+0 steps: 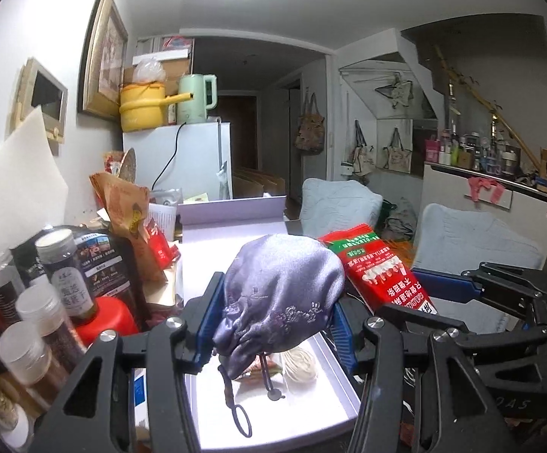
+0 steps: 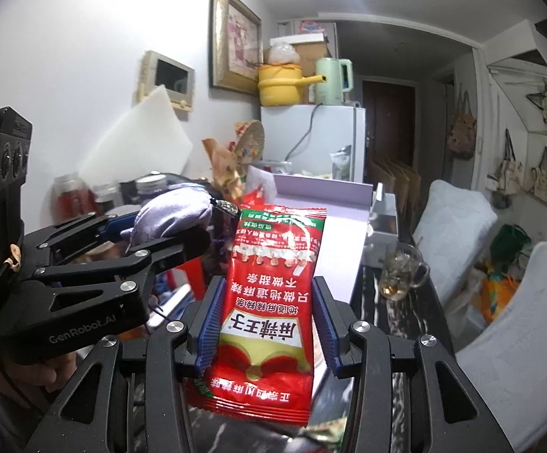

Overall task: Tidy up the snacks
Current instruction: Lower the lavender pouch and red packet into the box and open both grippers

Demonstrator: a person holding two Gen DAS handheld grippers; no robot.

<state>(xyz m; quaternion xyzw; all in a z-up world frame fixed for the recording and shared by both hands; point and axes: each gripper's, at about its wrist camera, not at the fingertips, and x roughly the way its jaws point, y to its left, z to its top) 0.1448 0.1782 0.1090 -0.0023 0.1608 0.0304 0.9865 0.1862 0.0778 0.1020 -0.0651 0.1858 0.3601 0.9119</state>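
My left gripper (image 1: 277, 313) is shut on a lilac satin drawstring pouch (image 1: 284, 287), held in the air above an open lilac box (image 1: 326, 404); its cord (image 1: 241, 419) hangs down. Inside the box lie a cream coil (image 1: 300, 368) and a small packet, partly hidden by the pouch. My right gripper (image 2: 269, 321) is shut on a red snack packet (image 2: 273, 294) with Chinese print, held upright. In the left wrist view that red packet (image 1: 379, 268) sits just right of the pouch. In the right wrist view the left gripper (image 2: 160, 234) with the pouch (image 2: 171, 219) is at left.
Jars, bottles and dark snack bags (image 1: 58, 290) crowd the left side. The box's lid (image 1: 231, 211) stands behind. A glass mug (image 2: 399, 271) stands on the dark table at right. A white fridge (image 1: 194, 158) carries a yellow pot and a green kettle. Cushioned chairs (image 2: 454, 222) are on the right.
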